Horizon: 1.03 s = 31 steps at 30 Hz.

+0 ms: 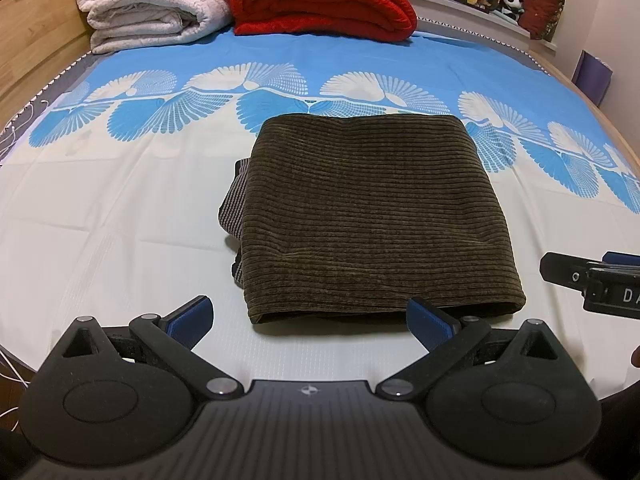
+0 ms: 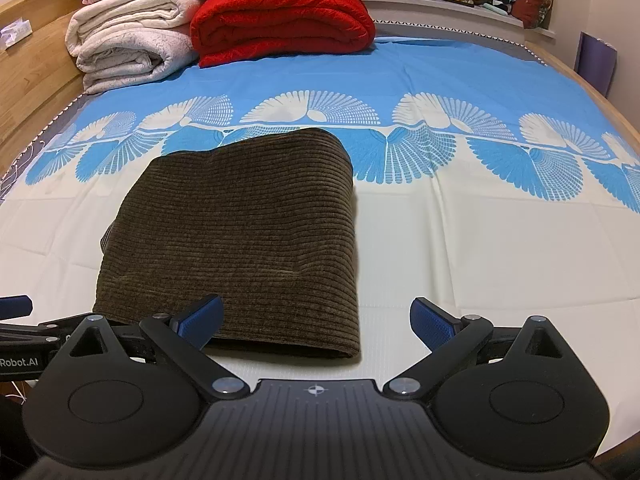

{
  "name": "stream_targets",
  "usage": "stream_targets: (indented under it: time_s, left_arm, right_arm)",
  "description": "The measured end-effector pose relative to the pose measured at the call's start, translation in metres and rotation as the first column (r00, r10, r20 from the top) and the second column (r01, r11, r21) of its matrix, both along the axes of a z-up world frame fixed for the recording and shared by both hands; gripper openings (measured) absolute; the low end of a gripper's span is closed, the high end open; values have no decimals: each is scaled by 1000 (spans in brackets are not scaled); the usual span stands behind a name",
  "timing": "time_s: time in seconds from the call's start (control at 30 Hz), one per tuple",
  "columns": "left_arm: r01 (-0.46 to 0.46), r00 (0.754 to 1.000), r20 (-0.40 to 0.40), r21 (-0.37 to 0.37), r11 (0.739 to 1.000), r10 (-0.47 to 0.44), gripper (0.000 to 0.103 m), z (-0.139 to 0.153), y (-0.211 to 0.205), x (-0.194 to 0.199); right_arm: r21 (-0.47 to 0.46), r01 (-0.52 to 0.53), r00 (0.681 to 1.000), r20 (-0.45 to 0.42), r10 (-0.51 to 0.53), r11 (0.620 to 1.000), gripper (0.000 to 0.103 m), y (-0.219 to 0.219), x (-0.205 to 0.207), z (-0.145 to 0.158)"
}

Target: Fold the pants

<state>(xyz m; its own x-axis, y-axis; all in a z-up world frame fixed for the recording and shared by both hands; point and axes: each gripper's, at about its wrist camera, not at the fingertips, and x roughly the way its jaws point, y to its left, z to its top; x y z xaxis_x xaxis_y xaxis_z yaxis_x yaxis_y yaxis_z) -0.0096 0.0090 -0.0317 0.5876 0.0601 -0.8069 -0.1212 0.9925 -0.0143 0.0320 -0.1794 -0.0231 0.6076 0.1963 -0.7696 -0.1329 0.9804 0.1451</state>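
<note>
Just ahead of both sets of jaws, on the bed (image 1: 100, 208), lay the pants (image 1: 372, 216), brown corduroy folded into a thick, roughly square bundle. The left gripper (image 1: 310, 318) had its jaws spread wide and holding nothing. In the left wrist view the near edge of the pants sat just beyond the gap between those jaws, toward the right-hand finger, whose blue pad overlapped the bundle's near edge; whether it touched the cloth could not be told. A strip of striped lining stuck out at the bundle's left side.

The right gripper (image 2: 316, 320) was likewise released, its jaws wide apart and empty. In the right wrist view the pants (image 2: 240, 240) lay ahead and to the left of the gap, the left-hand finger in front of the bundle's near edge and the right-hand finger over bare sheet. Each gripper showed at the edge of the other's view, so they sat side by side at the near edge of the bundle.

Far beyond the jaws, a red blanket (image 1: 320, 0) and a white blanket (image 1: 152, 4) were stacked at the head of the bed.
</note>
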Motion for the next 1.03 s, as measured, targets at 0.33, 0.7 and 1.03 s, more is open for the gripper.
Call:
stream_targets:
  time_s: [0.33, 0.7, 1.03]
  left_arm:
    - [11, 1000, 2, 1, 1000, -11, 103, 1, 0, 1]
    - [16, 1000, 3, 1, 1000, -16, 103, 0, 1, 0]
    - [27, 1000, 11, 2, 1000, -27, 103, 1, 1, -1]
  right_arm:
    - [0, 1, 1000, -1, -1, 1000, 99, 0, 0, 0]
    - [1, 0, 1000, -1, 0, 1000, 99, 0, 0, 0]
    - [1, 1, 1000, -2, -1, 1000, 99, 1, 0, 0]
